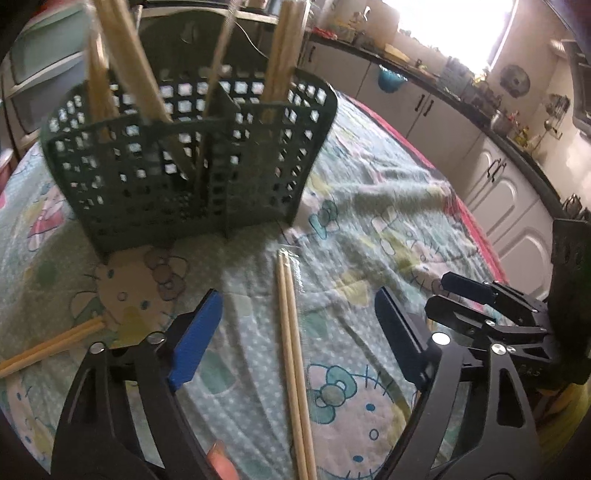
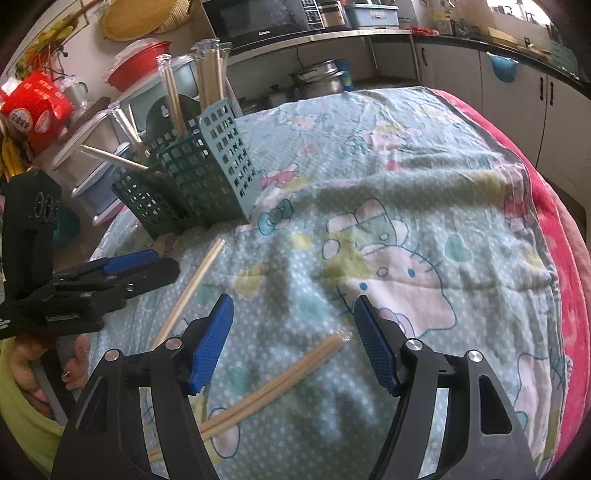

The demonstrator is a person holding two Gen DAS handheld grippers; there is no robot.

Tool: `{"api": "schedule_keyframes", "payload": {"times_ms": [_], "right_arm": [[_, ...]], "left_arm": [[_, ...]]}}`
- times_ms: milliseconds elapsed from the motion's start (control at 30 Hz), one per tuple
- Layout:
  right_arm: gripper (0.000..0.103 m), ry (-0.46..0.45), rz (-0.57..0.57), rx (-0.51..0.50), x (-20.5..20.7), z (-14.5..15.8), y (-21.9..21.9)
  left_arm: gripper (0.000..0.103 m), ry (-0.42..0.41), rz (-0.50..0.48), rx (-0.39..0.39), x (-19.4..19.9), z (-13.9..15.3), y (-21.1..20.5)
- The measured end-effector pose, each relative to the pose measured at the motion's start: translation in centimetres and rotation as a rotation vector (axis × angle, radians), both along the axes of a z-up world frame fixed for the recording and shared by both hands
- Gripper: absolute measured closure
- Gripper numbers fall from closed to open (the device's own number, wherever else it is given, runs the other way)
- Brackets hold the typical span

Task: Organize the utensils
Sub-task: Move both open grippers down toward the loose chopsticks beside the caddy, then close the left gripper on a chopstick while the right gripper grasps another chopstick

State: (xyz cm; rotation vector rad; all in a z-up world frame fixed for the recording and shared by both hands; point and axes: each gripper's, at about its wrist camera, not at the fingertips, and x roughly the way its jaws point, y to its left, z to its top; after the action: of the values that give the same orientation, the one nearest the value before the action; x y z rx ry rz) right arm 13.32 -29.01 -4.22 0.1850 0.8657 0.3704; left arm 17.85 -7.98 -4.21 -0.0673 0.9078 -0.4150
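A dark green mesh utensil basket [image 1: 184,166] stands on the patterned cloth with several wooden chopsticks upright in its compartments. My left gripper [image 1: 295,332] is open, low over the cloth, and a wrapped pair of chopsticks [image 1: 291,350] lies between its blue pads without touching them. A second pair [image 1: 51,345] lies to the left. In the right wrist view my right gripper [image 2: 295,345] is open over another wrapped pair [image 2: 280,384] that lies slantwise between its fingers. The basket [image 2: 199,173] stands further back on the left, and the left gripper [image 2: 162,264] is beside a pair of chopsticks [image 2: 192,288].
A cartoon-print cloth [image 2: 406,221] covers the table, with a red edge [image 2: 554,258] on the right. Behind stand kitchen cabinets [image 1: 443,122], a microwave [image 2: 258,18], pots and a red box [image 2: 37,107]. A person's hand [image 2: 55,365] holds the left gripper.
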Motion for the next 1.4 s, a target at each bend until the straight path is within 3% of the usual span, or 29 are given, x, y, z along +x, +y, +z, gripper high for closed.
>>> {"api": "schedule_keyframes", "payload": {"times_ms": [267, 467, 833, 967, 1167, 1400], "right_arm": [[0.038, 0.025, -0.009, 0.003, -0.3, -0.9, -0.4], [0.043, 0.049, -0.013, 0.013, -0.2, -1.7, -0.6], [0.067, 0.062, -0.047, 0.021, 0.1, -2.5, -1.3], [0.082, 0.064, -0.062, 0.009, 0.1, -2.6, -1.7], [0.092, 0.047, -0.059, -0.003, 0.0, -2.4, -1.9], [0.095, 0.001, -0.073, 0.002, -0.5, -1.2, -2.4]], "left_arm": [[0.045, 0.027, -0.017, 0.029, 1.1, -1.3, -1.3], [0.046, 0.031, -0.009, 0.044, 2.1, -1.7, -1.6], [0.046, 0.042, -0.005, 0.063, 3.8, -2.2, -2.2], [0.049, 0.04, -0.006, 0.071, 4.3, -2.2, -2.7], [0.058, 0.036, 0.003, 0.091, 4.9, -2.5, -3.1], [0.086, 0.007, 0.012, 0.155, 5.5, -2.6, -3.8]]}}
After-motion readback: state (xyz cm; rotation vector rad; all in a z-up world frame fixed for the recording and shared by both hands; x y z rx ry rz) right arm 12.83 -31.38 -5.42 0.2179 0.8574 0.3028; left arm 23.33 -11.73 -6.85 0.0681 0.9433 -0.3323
